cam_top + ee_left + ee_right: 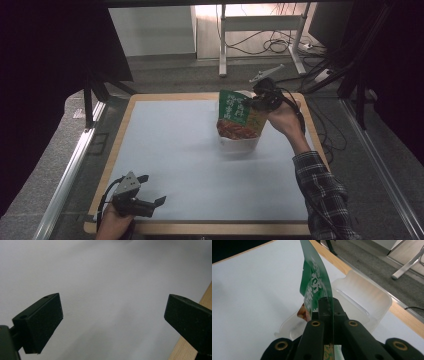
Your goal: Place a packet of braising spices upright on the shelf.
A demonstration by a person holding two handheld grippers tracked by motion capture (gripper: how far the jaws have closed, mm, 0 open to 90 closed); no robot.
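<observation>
Packet: a flat green snack packet (239, 116) with white lettering and a red-orange food picture low down, glossy, bent in a slight curve; it hangs upright over the far right part of the table, its lower end in the tub.
Right gripper (256, 101): jaws clamped tight on the packet's upper edge, the thin film pinched between the black pads.
Tub: a translucent white plastic tub (239, 143), rounded corners, open-topped, standing on the sheet.
Left gripper (152, 190): jaws spread wide, holding nothing, low over the near left corner.
Table: pale smooth sheet (190, 155), light wooden rim.
</observation>
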